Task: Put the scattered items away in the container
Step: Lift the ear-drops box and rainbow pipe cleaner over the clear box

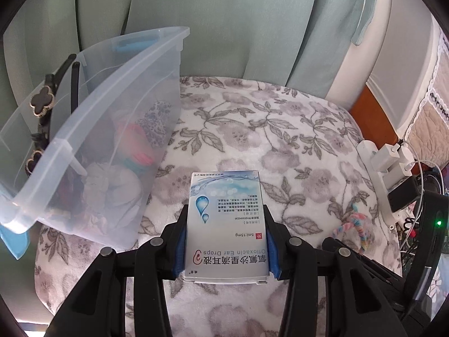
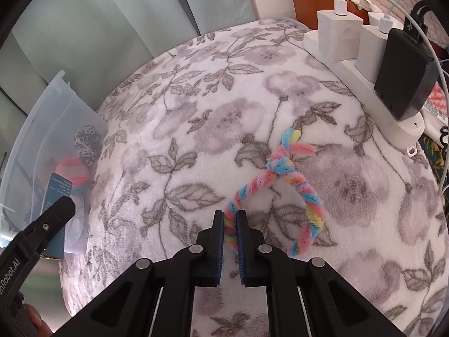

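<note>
While the left gripper [image 1: 226,233] clamped a box of ear drops [image 1: 224,224] between its blue pads, the box was held just above the floral blanket [image 1: 280,129], its printed face up and its far end pointing away from the camera. To the left of it stood a clear plastic container [image 1: 118,129], tilted, with hair ties, a leopard-print scrunchie and soft white items inside, and a black hairband [image 1: 42,104] with clover ornaments at its left wall. The right gripper [image 2: 230,224] was clenched on the near end of a pastel twisted loop [image 2: 280,185], which lay on the blanket with the rest of its ring stretching to the far right. A white power strip [image 2: 362,75] with chargers plugged in sat along the blanket's right edge. In the right wrist view the left gripper and its box showed at the near left, beside the container.
</note>
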The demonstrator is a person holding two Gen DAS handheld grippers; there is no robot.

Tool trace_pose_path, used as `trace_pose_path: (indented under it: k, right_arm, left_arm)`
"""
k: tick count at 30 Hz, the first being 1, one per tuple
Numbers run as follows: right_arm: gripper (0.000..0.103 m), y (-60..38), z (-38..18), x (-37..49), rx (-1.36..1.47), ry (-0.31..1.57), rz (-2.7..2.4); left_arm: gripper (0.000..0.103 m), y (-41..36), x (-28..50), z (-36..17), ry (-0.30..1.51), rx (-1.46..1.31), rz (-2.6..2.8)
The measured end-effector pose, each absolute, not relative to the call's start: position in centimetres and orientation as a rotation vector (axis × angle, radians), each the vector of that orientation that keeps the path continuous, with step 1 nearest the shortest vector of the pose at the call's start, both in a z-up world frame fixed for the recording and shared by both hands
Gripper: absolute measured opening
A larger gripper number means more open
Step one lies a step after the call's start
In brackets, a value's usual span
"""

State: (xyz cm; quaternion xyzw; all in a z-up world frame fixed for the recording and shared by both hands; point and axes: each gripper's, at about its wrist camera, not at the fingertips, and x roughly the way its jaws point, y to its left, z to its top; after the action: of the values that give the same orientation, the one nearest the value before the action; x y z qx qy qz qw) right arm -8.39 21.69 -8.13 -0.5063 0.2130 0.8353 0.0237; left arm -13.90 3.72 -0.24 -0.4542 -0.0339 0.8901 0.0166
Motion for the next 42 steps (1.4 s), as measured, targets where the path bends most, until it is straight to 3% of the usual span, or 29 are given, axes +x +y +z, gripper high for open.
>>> trace_pose_path:
  k: [6,13,26,35,42]
  right_arm:
    - [0.009,21.7,-3.6,-6.8,-1.418,0.734,2.688]
    - [0.009,21.6,5.8,-3.3,-1.077,0.839,2.882]
    - [0.009,19.7,20.8,2.0,-0.533,0.838,3.119]
    - [0.009,17.9,24.4,3.5,-0.381,0.854,3.181]
    - [0.009,16.4,22.6,4.4,-0.392,0.889,3.213]
  left_arm:
    - [0.047,3.1,-12.1,3.1,-0.127,-1.315,2.803]
    - [0.047,2.1,-9.1,9.2,-0.173,-1.123,2.864]
    - [0.047,0.0,-4.8,20.8,-0.362,-0.711,2.970]
    - [0.047,-2.8,-4.0,24.7,-0.498,-0.588,3.037]
    - [0.047,-3.8,-2.5,23.9,-0.481,-0.554,3.059]
